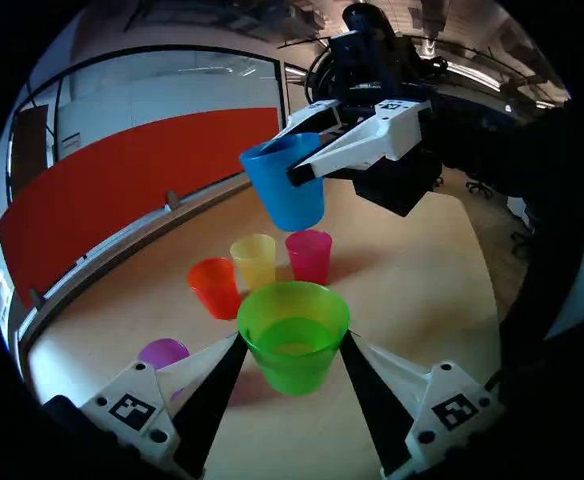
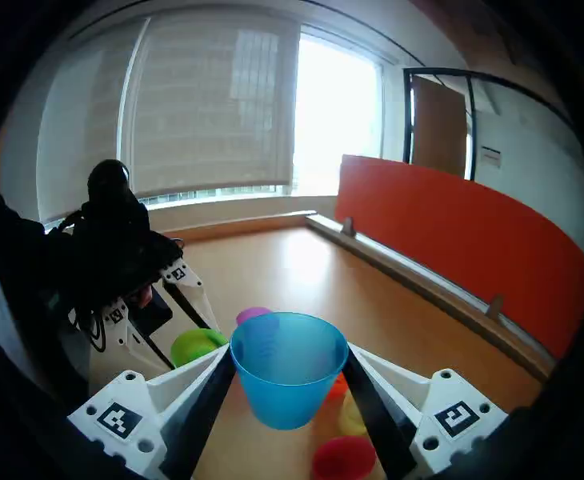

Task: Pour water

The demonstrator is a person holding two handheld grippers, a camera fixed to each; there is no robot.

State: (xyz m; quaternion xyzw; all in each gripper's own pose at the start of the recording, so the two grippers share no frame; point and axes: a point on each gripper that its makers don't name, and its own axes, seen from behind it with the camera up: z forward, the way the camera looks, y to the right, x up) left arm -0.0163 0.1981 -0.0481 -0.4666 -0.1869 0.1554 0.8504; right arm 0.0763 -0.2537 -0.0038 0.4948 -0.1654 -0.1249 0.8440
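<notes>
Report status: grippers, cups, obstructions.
Left gripper shut on green cup, liquid inside. Right gripper shut on blue cup, aloft, looks empty. Orange cup, yellow cup, pink cup below it.

Six cups are showing, one of each colour: blue cup (image 1: pixel 280 192), green cup (image 1: pixel 294 352), orange cup (image 1: pixel 214 288), yellow cup (image 1: pixel 254 262), pink cup (image 1: pixel 309 256), purple cup (image 1: pixel 162 352).

Ahead of the left gripper (image 1: pixel 293 342) stand an orange cup (image 1: pixel 214 286), yellow cup (image 1: pixel 254 260) and pink cup (image 1: pixel 309 256), clustered. A purple cup (image 1: pixel 162 353) sits by its left finger. The right gripper (image 1: pixel 282 162) hangs overhead. The table (image 1: pixel 420 264) rightward is bare.
</notes>
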